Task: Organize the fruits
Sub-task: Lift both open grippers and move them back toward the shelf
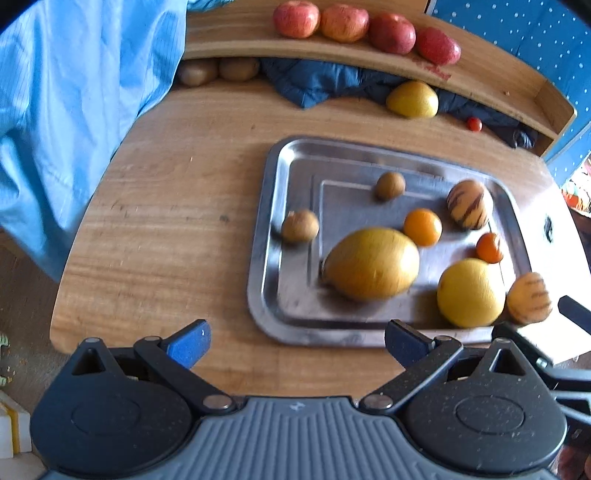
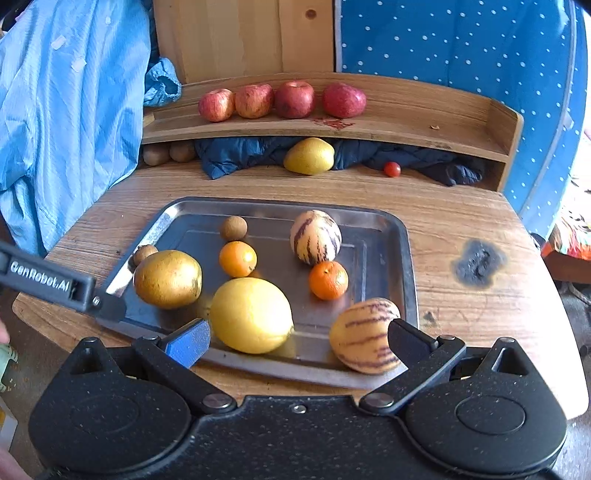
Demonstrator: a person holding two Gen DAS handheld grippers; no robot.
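Note:
A steel tray (image 2: 388, 229) (image 1: 266, 192) on the wooden table holds a golden pear (image 2: 168, 278) (image 1: 371, 263), a yellow lemon-like fruit (image 2: 251, 314) (image 1: 470, 293), two oranges (image 2: 237, 258) (image 2: 328, 280), two striped melons (image 2: 315, 236) (image 2: 360, 336) and two small brown fruits (image 2: 233, 228) (image 2: 144, 253). Several red apples (image 2: 280, 99) (image 1: 364, 29) line the shelf. My right gripper (image 2: 297, 341) is open just before the tray's near edge, by the yellow fruit and near striped melon. My left gripper (image 1: 297, 341) is open and empty, short of the tray's left corner.
Under the shelf (image 2: 406, 122) lie a yellow pear (image 2: 309, 156), a cherry tomato (image 2: 392, 169), two kiwis (image 2: 170, 152) and dark blue cloth (image 2: 240, 155). Light blue fabric (image 2: 62, 122) hangs at the left. A dark burn mark (image 2: 478, 266) is on the table right of the tray.

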